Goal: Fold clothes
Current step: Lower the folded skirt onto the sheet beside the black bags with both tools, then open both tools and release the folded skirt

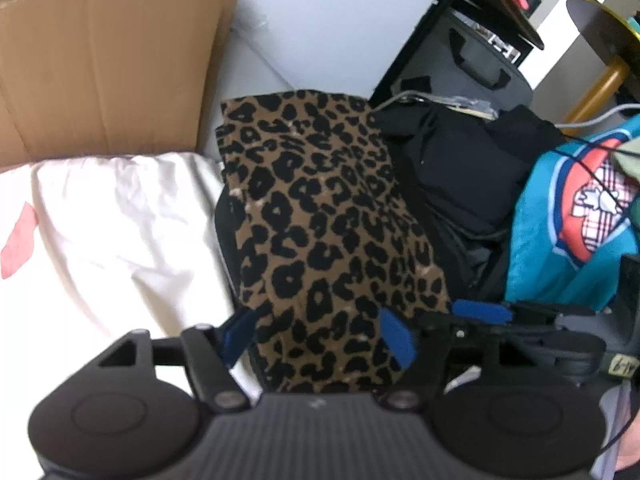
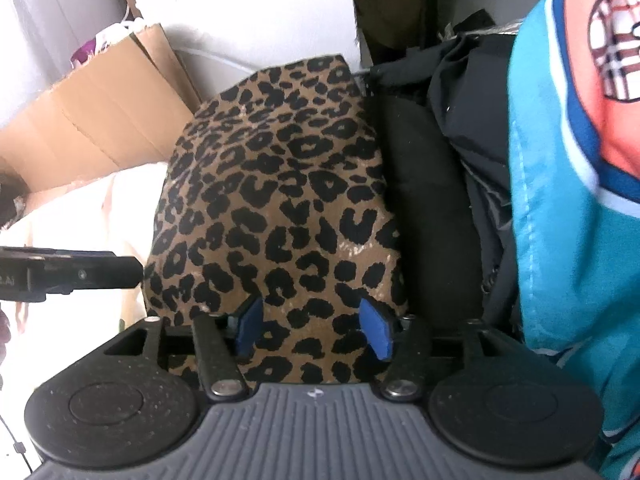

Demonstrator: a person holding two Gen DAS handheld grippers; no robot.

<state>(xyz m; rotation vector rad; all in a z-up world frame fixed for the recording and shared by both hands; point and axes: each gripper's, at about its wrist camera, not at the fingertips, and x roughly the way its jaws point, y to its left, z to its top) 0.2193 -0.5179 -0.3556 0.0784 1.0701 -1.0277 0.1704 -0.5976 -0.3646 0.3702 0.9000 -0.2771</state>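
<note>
A folded leopard-print garment lies in a neat rectangle on top of something black, between white cloth and a dark pile. My left gripper hovers over its near edge, open, with the blue pads spread wide and not pressing the cloth. In the right wrist view the same leopard-print garment fills the middle. My right gripper is open over its near end, with its pads apart. The two grippers sit side by side, and the left one's finger reaches in from the left.
A cardboard box stands behind the white cloth on the left. Black clothes and a teal garment with a cartoon print are piled on the right. A black shelf unit stands behind them.
</note>
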